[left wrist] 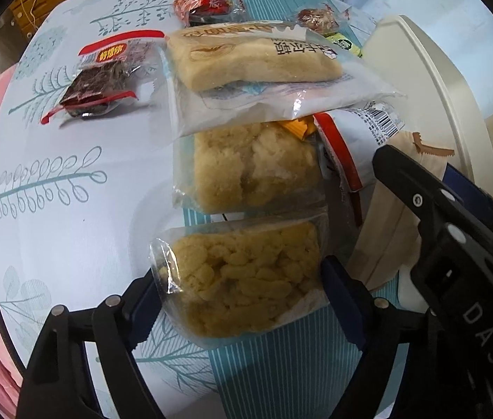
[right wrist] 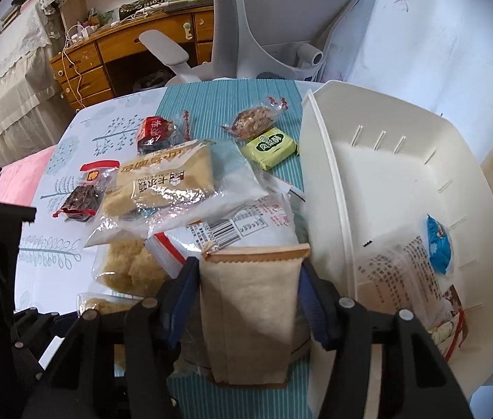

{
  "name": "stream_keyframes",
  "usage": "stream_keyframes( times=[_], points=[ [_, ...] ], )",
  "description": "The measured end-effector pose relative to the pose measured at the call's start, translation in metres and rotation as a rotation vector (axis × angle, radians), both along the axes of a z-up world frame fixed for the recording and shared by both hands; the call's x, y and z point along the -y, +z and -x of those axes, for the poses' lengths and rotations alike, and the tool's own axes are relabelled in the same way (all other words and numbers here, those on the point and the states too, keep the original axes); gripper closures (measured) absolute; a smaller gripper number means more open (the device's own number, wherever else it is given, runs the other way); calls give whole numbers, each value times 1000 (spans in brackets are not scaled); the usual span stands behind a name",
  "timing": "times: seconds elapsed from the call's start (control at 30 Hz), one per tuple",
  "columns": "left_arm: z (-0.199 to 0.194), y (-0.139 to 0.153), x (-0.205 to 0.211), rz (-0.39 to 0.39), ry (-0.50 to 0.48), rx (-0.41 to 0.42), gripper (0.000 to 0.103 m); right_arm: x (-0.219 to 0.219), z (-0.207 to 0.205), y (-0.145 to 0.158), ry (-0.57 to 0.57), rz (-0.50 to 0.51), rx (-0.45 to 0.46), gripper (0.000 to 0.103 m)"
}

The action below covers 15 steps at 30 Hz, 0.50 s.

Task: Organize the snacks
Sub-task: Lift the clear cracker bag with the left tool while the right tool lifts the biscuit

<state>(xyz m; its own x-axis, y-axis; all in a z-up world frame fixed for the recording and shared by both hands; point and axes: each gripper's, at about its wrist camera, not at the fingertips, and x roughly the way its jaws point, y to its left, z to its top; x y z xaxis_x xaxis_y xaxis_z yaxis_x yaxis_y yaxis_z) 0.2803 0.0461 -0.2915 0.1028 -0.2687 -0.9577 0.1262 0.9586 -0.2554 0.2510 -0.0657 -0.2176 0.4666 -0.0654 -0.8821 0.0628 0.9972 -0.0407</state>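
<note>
Though upside down, bread wrapper [right wrist: 162,181] reads "CARLTON".

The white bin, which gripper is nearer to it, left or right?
Right. The right gripper holds the beige packet right beside the white bin. The left gripper is on the crumbly yellow snack pack, farther from the bin, beyond the right one.

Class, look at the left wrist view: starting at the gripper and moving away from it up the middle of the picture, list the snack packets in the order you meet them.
Crumbly yellow cake packet between the left gripper fingers → second crumbly cake packet → long pale bread packet → red-wrapped snack farthest away.
</note>
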Motion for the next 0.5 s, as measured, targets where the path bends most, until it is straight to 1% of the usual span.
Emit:
stream_keyframes(
  times=[0.13, 0.37, 0.43, 0.5],
  points=[
    [10, 2, -12, 20, 28, -25, 24, 2, 5, 4, 17, -51, -9, 48],
    [32, 8, -35, -27, 62, -61, 28, -6, 22, 19, 52, -106, -2, 49],
    [41, 11, -44, -42, 74, -65, 29, -9, 30, 25, 55, -124, 2, 49],
    [50, 16, -54, -40, 91, -59, 30, -12, 36, 30, 62, -135, 12, 49]
  ],
)
